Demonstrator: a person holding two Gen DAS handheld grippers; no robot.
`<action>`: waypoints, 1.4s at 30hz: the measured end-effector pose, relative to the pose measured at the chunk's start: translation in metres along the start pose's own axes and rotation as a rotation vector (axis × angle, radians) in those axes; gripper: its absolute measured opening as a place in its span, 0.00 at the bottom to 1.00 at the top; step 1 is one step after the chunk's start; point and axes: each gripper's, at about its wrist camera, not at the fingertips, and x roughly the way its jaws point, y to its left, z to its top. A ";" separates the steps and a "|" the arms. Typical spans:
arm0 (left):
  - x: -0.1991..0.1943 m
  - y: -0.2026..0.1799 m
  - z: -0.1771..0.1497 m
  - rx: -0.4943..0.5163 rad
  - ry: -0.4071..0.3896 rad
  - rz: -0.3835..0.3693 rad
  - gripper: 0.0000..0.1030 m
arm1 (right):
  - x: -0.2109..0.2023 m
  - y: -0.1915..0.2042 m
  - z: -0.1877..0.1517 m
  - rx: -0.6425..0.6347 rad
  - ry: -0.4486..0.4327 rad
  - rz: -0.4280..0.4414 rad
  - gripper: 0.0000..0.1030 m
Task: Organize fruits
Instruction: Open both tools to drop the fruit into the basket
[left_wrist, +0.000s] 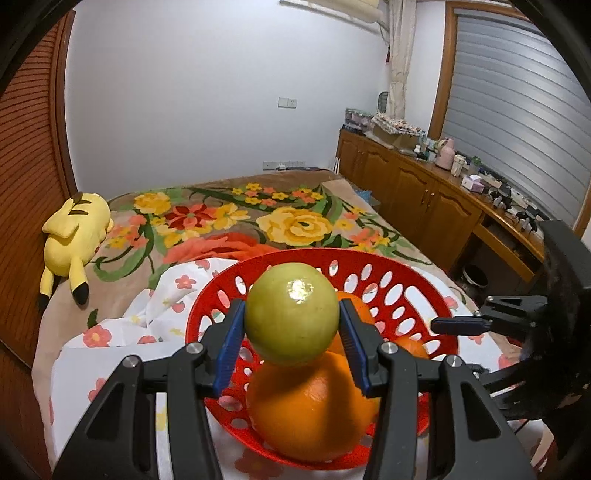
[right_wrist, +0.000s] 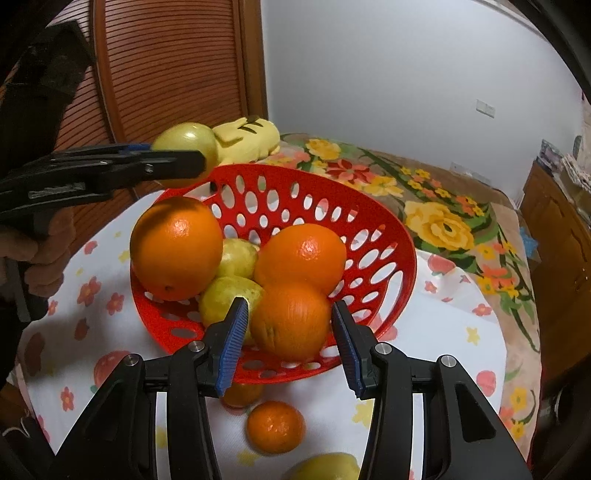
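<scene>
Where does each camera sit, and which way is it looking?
Left wrist: on the left gripper, looking across the red basket and flowered bedspread toward the wooden cabinets. Its own fingers clamp a green fruit, and the right gripper pokes in.
Right wrist: on the right gripper, looking down into the basket toward the slatted door. Its own fingers, the left gripper and a hand show.
Shared: basket, green fruit, yellow plush toy.

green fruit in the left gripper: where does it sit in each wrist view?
Left wrist: green fruit at picture centre, clamped between the left gripper's blue pads, above the red basket.
Right wrist: same green fruit upper left, over the basket's far rim.
Shared landmark: yellow plush toy on the bed.
</scene>
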 end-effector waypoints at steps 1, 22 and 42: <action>0.002 0.001 0.000 -0.003 0.004 0.001 0.48 | 0.000 0.000 0.000 0.000 -0.002 0.002 0.45; 0.024 0.005 0.004 0.010 0.049 0.012 0.48 | -0.014 -0.005 -0.007 0.029 -0.039 0.001 0.49; -0.034 -0.011 -0.019 0.004 -0.025 0.019 0.58 | -0.058 -0.006 -0.037 0.103 -0.089 -0.045 0.51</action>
